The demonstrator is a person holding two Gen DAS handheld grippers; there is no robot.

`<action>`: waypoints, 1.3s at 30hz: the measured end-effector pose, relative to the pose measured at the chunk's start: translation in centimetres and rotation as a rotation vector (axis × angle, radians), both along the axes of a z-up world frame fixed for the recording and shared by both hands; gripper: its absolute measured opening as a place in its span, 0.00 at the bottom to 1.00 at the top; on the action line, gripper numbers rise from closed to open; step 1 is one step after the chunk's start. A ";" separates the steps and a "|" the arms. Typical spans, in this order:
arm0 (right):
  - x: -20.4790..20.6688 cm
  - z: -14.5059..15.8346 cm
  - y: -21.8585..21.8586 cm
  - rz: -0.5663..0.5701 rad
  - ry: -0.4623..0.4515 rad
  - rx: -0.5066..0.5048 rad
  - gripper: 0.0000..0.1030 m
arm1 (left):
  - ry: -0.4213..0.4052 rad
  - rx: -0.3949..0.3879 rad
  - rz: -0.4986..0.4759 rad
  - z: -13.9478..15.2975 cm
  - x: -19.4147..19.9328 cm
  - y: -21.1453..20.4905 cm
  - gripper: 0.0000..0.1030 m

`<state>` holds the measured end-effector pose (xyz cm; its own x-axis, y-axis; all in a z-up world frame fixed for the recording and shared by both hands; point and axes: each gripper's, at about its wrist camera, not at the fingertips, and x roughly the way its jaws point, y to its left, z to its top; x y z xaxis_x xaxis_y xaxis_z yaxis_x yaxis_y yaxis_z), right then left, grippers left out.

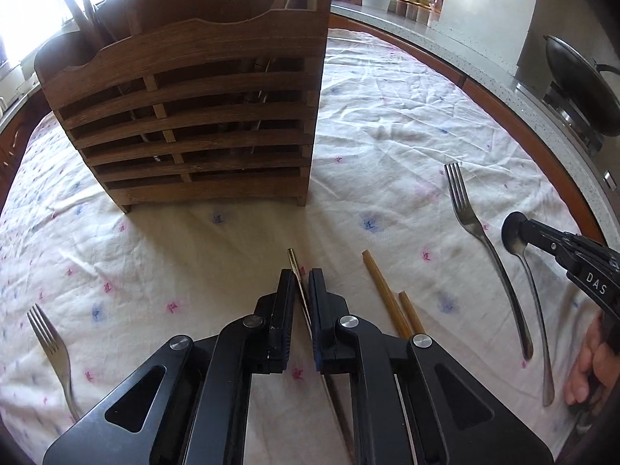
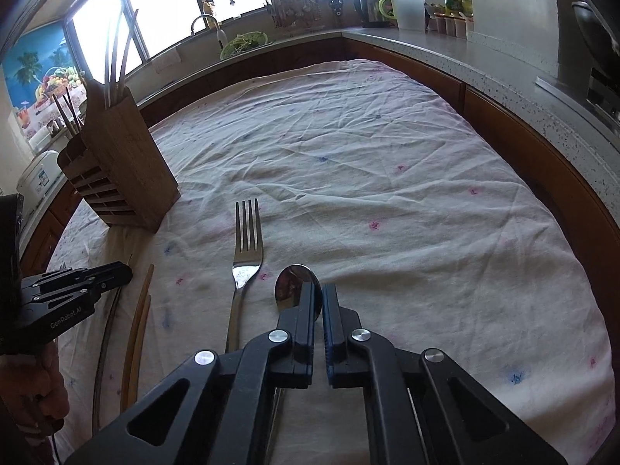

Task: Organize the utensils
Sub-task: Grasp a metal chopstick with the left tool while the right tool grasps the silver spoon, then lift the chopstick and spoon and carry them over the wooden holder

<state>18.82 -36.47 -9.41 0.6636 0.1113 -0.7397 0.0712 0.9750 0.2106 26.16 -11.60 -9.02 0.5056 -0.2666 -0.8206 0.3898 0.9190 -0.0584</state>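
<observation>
Your left gripper sits low over the cloth-covered surface, in front of the wooden caddy. Its jaws are nearly together around a thin dark chopstick, whose brass-coloured tip pokes out toward the caddy. Whether the pads actually pinch it, you cannot tell from here; a sliver of gap shows on either side.

That chopstick is light, stiff and narrow, so it will pivot or roll if you take it near one end. Take hold nearer its middle and square the pads to its length.

Two bamboo chopsticks lie just to the right of the dark one, farther from the caddy's front corner. They are equally light, but less slick.

Your right gripper hovers over the bowl of a steel spoon, well to the right of the caddy, jaws drawn close with a slim gap and nothing visibly clamped. The spoon is smooth, polished metal and heavier at the bowl. Grip the handle neck, not the curved bowl, or it may squirt out.

A fork lies just beside the spoon on the caddy side. Another fork lies left of the caddy's front.
</observation>
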 end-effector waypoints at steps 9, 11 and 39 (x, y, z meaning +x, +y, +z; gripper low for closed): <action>-0.7 1.2 0.3 0.020 -0.031 0.007 0.02 | 0.036 -0.005 -0.033 0.1 -1.4 1.0 0.04; -0.8 1.2 0.2 0.020 -0.034 0.017 0.02 | 0.050 0.011 -0.037 0.2 -1.5 1.0 0.05; -4.7 8.2 2.6 0.082 -0.212 0.027 0.02 | -0.130 -0.223 -0.002 8.8 -7.0 6.6 0.04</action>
